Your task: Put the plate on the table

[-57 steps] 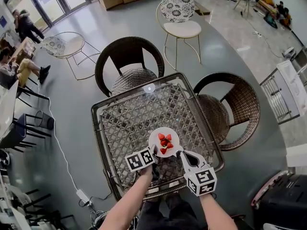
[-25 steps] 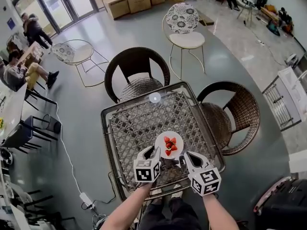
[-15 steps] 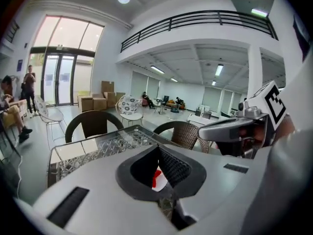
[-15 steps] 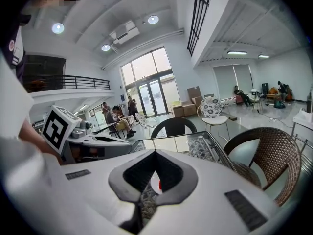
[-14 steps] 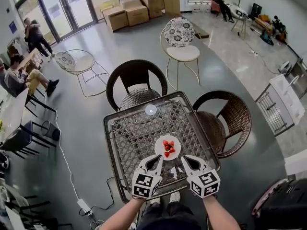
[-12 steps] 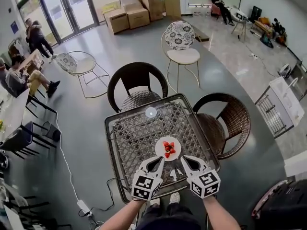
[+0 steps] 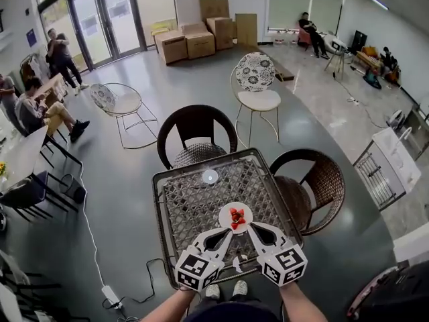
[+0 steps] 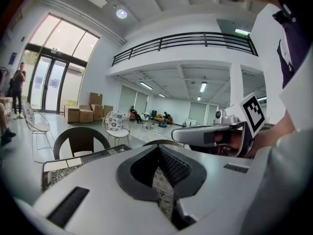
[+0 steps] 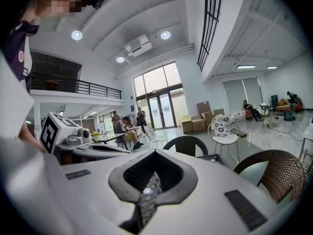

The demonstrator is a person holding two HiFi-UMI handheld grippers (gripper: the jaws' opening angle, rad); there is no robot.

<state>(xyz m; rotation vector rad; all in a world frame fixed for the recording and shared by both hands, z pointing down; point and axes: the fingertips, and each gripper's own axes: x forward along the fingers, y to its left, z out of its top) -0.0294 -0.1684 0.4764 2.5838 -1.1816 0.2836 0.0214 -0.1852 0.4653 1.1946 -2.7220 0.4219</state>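
Note:
A small white plate (image 7: pixel 227 212) with red strawberries (image 7: pixel 236 217) rests on the woven-pattern table (image 7: pixel 182 203), right of its middle and toward the near edge. My left gripper (image 7: pixel 226 233) is just short of the plate's near left side. My right gripper (image 7: pixel 251 227) is at its near right side. Both are apart from the plate, shut, with nothing between their jaws. The left gripper view shows its jaws (image 8: pixel 167 198) closed and the right gripper (image 8: pixel 215 133) beside them. In the right gripper view the jaws (image 9: pixel 145 196) are closed too. The plate is hidden there.
A small round white object (image 7: pixel 210 176) lies near the table's far edge. A dark wicker chair (image 7: pixel 198 127) stands behind the table, a brown one (image 7: pixel 318 180) to its right, a white patterned chair (image 7: pixel 258 79) farther back. People sit at the far left.
Both grippers let go of the plate and drew back toward the table's near edge. The plate stayed on the table. The head view lifted and shows more of the room.

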